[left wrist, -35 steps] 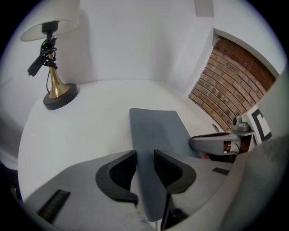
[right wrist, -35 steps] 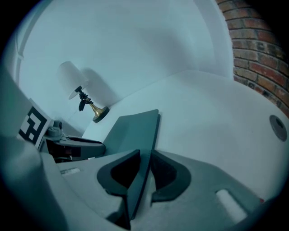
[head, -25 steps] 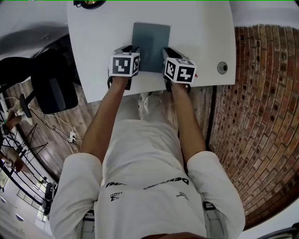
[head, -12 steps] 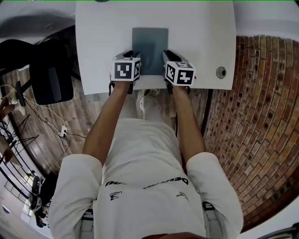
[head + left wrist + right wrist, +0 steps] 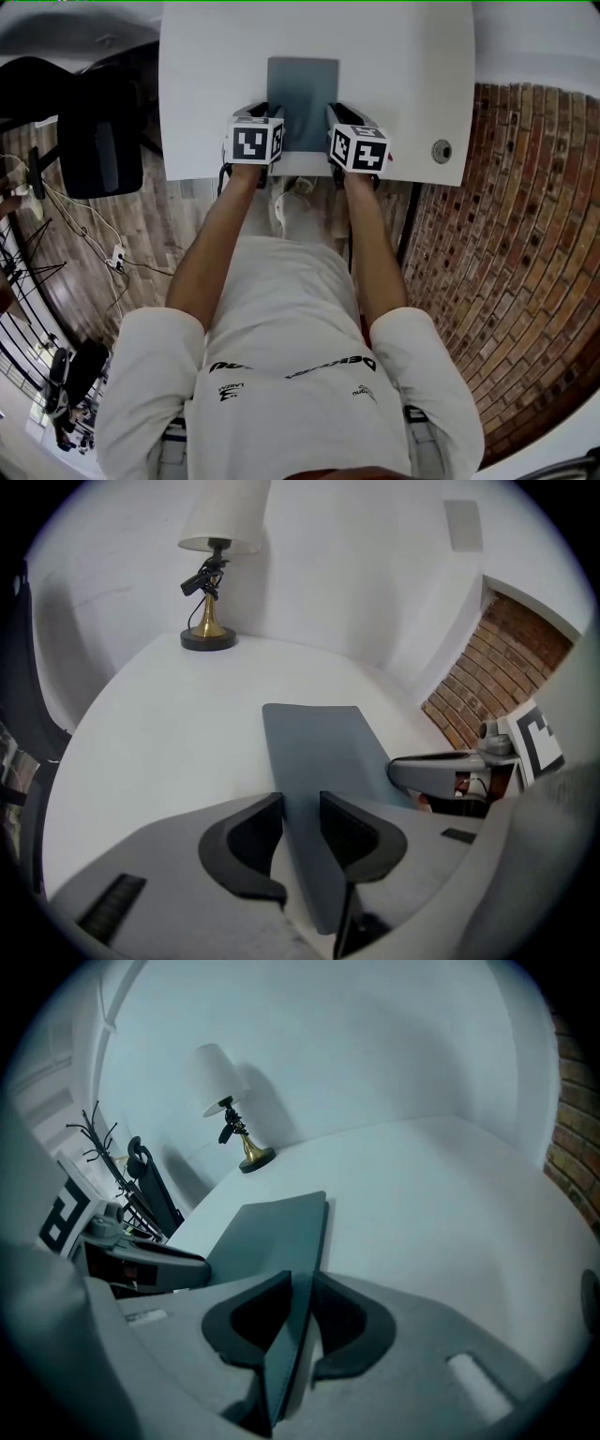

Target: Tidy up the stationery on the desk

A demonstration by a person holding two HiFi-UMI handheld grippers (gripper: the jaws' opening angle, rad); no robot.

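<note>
Left tongs (image 5: 300, 832) and right tongs (image 5: 298, 1321) remain clamped on the near corners of the grey pad (image 5: 303, 89); upper centre, it now appears squarer to the desk (image 5: 403, 75); I judge straightening nearly complete.

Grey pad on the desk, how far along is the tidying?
Done: no other loose stationery shows on the desk, only a lamp. In hand: the left gripper and right gripper are each shut on the near end of the grey pad, one at each side. Left: placing the pad and letting go; where it goes isn't shown.
</note>
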